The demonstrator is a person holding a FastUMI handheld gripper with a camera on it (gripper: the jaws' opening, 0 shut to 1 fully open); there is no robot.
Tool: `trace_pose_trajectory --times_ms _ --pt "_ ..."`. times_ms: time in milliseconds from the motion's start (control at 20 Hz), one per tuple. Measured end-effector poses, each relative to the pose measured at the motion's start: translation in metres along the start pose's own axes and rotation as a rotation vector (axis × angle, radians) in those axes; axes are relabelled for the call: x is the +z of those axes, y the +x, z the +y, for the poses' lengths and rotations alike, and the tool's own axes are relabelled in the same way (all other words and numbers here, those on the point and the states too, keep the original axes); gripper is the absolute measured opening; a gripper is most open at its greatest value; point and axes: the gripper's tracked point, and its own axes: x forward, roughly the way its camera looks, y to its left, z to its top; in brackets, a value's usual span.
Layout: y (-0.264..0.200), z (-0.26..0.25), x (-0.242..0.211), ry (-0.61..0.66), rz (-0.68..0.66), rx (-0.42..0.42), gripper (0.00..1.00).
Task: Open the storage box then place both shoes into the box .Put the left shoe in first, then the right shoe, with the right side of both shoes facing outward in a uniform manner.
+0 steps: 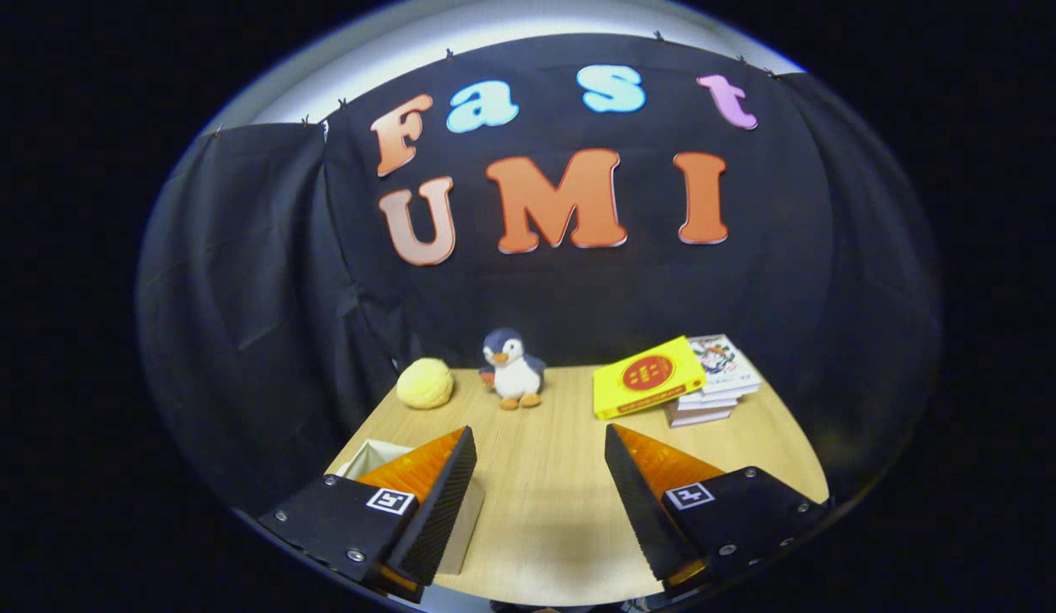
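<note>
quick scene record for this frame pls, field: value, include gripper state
surface: wooden table
gripper: gripper open, fingers wide apart, nothing between them
storage box: pale box partly hidden under the left finger; lid state cannot be told
beyond fingers, left: yellow ball
beyond fingers, centre: penguin plush, upright
beyond fingers, right: yellow book on top of a stack of books
</note>
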Motion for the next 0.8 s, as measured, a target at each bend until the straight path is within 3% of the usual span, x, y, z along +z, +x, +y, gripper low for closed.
trace_pose_trajectory --times_ms 150,450,800 --pt "-0.01 -0.061 0.028 -0.03 -0.101 -0.1 0.93" --pt "-0.047 -0.134 0.092 -0.078 -0.351 -0.207 0.94" --pt "-0.077 -0.157 0.13 -0.055 -0.508 -0.197 0.94"
